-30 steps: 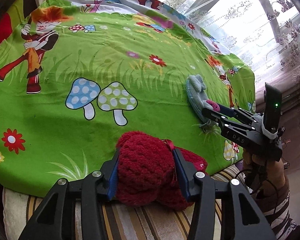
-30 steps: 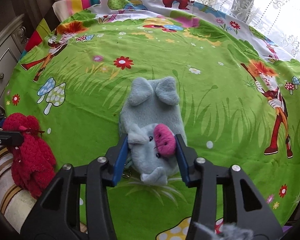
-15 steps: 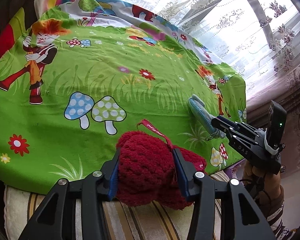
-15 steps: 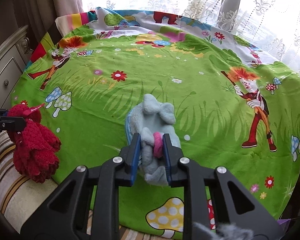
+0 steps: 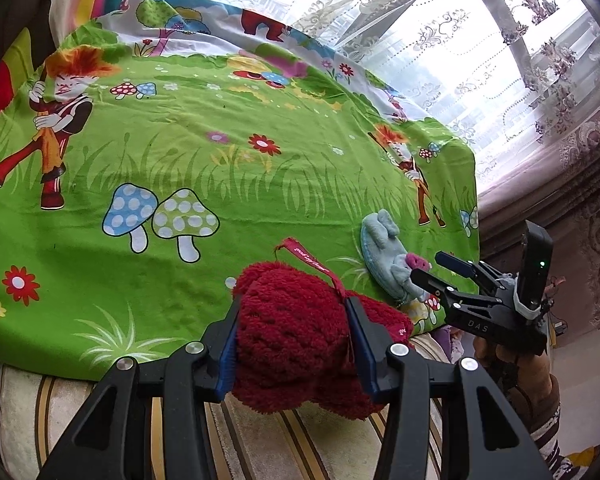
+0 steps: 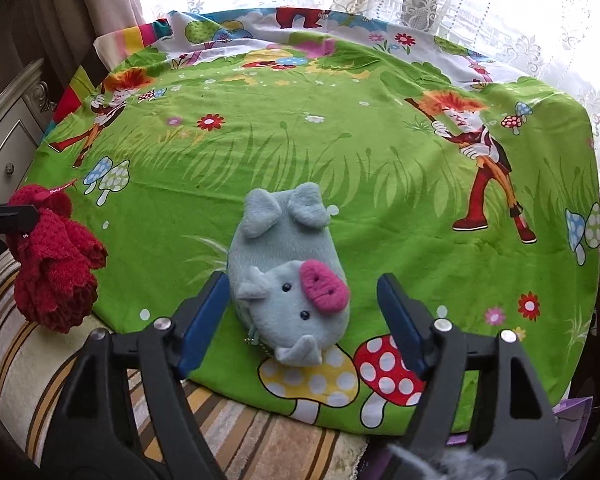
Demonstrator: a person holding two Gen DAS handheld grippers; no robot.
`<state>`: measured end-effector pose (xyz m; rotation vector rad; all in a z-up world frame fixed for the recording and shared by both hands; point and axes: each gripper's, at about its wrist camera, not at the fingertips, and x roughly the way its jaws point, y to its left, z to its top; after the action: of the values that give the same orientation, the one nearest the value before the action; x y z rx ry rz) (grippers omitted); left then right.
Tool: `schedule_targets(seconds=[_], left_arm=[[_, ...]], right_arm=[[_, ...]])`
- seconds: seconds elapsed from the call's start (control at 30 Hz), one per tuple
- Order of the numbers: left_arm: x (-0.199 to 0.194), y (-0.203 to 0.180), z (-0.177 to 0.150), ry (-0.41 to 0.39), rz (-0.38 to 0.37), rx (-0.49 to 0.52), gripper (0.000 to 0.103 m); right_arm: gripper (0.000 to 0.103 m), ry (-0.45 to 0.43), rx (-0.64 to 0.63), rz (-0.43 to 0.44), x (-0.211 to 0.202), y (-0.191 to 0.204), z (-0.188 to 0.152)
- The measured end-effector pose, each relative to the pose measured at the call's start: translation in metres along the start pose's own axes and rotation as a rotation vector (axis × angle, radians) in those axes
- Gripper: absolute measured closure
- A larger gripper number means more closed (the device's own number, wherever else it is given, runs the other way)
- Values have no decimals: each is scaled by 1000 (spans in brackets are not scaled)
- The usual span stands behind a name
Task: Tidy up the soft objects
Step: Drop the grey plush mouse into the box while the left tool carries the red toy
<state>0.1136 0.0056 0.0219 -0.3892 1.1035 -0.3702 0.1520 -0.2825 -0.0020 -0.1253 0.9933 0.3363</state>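
Stripes first: a cream and brown striped cushion [image 5: 260,432] runs under both my claws, closest to me. My left gripper [image 5: 292,340] is clamped on the red knitted toy [image 5: 296,332], blue pads pressed into its fuzz on both sides, its red ribbon tag [image 5: 312,260] sticking up; the toy hangs over the seam where stripes meet the green cartoon sheet [image 5: 220,168]. Over on my right, the right gripper [image 6: 300,320] is spread wide, nothing gripped; the grey-blue plush pig [image 6: 288,272] lies flat on the sheet between the fingers, left pad just at its flank, right pad well apart from it, pink snout toward me, ears pointing away. Beyond the pig, the sheet spreads out: mushrooms, flowers, orange-haired figures. Far left, a pale carved drawer unit [image 6: 8,136]. At the very back, lace curtains [image 6: 480,12] glowing with daylight.
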Motion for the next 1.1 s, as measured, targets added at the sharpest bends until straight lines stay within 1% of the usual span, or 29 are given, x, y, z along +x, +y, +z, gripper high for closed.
schedule_targets(seconds=[0.2,0.23,0.27,0.4,0.5,0.57,0.8,0.87,0.93,1.1], left_arm=[[-4,-3,-2,-5,-2,5,55],[-4,-3,-2,-5,-1,5,55],[-5,-4,-2,-5,-1,6,55],[-5,-10,1,-7,-4,18,55],[-7,-20,4,-13,-13,35,55],[-8,-28,4,-16,-18,50,55],[-9,-66,6,-17,-43,115,55],[-8,-81,6,-16,-55,138,55],[-5,-96,5,-14,-72,166,55],[5,-135,0,8,-125,212,55]], right_arm=[[24,104,-13,23,38,4,2],[29,106,-20,27,40,5,1],[45,110,-29,26,41,7,0],[63,84,-62,7,26,12,-1],[64,55,-62,-24,8,8,-3],[65,35,-49,-28,-4,2,-4],[65,-32,17,-67,-56,-28,-29],[65,-49,55,-77,-76,-44,-41],[65,-60,85,-107,-93,-60,-57],[65,-59,176,-181,-132,-98,-109]])
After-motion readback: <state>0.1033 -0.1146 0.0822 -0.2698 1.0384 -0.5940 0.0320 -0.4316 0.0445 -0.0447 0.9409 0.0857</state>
